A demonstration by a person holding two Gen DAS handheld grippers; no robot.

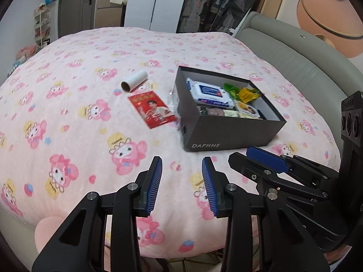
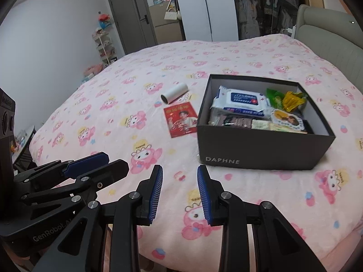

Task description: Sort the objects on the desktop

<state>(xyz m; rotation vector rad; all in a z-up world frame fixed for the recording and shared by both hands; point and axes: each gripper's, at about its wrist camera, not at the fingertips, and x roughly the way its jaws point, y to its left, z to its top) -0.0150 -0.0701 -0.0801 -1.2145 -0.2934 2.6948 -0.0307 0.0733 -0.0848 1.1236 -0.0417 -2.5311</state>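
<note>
A black DAPHNE box (image 1: pixel 226 133) (image 2: pixel 261 149) sits on the pink bed, holding a wet-wipes pack (image 1: pixel 207 91) (image 2: pixel 242 100), green and yellow snack bags (image 2: pixel 288 98) and other small packets. A red card (image 1: pixel 152 108) (image 2: pixel 181 119) lies flat left of the box. A white roll (image 1: pixel 135 81) (image 2: pixel 174 94) lies beyond the card. My left gripper (image 1: pixel 182 172) is open and empty above the bed's near edge. My right gripper (image 2: pixel 180 179) is open and empty, close beside the left one; each shows in the other's view.
The pink cartoon-print blanket (image 1: pixel 79 113) covers the whole bed. A grey padded headboard (image 1: pixel 295 52) runs along the right. A door, wardrobe and a shelf rack (image 2: pixel 105 45) stand at the far side of the room.
</note>
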